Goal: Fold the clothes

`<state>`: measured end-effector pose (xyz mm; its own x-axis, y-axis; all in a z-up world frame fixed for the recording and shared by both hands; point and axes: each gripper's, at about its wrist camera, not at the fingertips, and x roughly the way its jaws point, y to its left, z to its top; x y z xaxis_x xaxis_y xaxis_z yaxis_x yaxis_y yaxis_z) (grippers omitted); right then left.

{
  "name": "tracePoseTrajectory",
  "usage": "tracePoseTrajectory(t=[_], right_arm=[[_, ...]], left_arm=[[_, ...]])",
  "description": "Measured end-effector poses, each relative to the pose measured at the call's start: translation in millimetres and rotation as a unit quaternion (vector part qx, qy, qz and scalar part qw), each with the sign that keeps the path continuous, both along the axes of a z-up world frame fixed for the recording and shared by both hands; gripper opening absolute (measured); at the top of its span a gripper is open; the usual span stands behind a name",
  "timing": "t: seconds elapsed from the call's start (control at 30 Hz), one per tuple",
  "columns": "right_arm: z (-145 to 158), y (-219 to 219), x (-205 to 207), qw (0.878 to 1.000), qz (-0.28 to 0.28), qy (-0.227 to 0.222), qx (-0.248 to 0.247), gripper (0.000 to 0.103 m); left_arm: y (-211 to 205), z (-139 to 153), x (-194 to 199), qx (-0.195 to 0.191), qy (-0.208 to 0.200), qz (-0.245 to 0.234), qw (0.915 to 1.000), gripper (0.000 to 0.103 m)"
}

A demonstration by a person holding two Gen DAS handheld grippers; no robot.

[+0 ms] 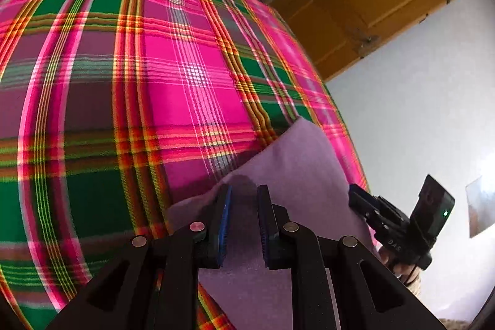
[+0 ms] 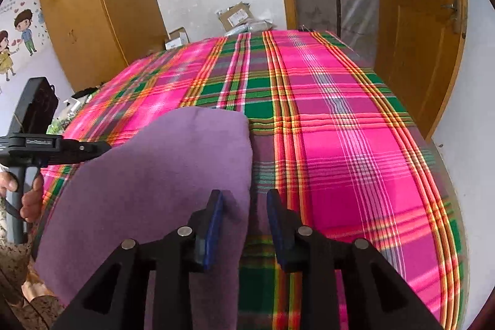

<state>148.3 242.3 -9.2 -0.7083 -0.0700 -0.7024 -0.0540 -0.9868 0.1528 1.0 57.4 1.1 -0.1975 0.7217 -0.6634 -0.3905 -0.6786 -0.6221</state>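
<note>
**Purple cloth on the plaid blanket, one gripper on each side**

A purple cloth point(image 2: 161, 175) lies on a surface covered with a bright plaid blanket point(image 2: 340, 144) of pink, green, orange and yellow stripes. Whether the surface is a bed or a bench cannot be told. The cloth sits at the near edge of the blanket, its far corner rounded and its right edge running straight toward the right wrist camera.

The left gripper point(image 1: 244, 197) points down over the cloth. Its jaws stand a narrow way apart with purple fabric showing in the gap and beneath them; whether the blue pads point(image 1: 224, 225) actually pinch a fold cannot be told from either view. In the right wrist view this same gripper reaches the cloth's left edge from the side, and the hand point(image 2: 29, 200) that holds its handle shows below it.

The right gripper point(image 2: 246, 197) has its jaws parted wider. The left pad rests over the cloth's right edge, the right pad stands over bare blanket, and the gap between them shows only the cloth's edge and the blanket, with nothing gripped. In the left wrist view it touches or nearly touches the cloth's right border.

Behind the blanket stand brown wooden doors point(image 2: 420, 30), a white wall, cardboard boxes point(image 2: 235, 16) and cartoon wall stickers point(image 2: 18, 42).
</note>
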Motion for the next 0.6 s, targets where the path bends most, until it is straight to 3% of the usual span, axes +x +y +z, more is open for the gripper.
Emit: tracePoseTrajectory(t=[0.13, 0.27, 0.6], right_arm=[[7.9, -9.1, 22.8, 1.0, 0.02, 0.019, 0.003, 0.029], [1.0, -19.5, 38.5, 0.999, 0.026, 0.007, 0.024, 0.029], [-8.5, -3.6, 78.1, 1.0, -0.005, 0.008, -0.015, 0.03]], left_arm=[[-8.3, 7.3, 7.7, -0.014, 0.015, 0.014, 0.9997, 0.017], [-18.4, 11.7, 15.5, -0.017, 0.021, 0.022, 0.9994, 0.017], [-31.3, 9.3, 30.1, -0.022, 0.012, 0.033, 0.9991, 0.017]])
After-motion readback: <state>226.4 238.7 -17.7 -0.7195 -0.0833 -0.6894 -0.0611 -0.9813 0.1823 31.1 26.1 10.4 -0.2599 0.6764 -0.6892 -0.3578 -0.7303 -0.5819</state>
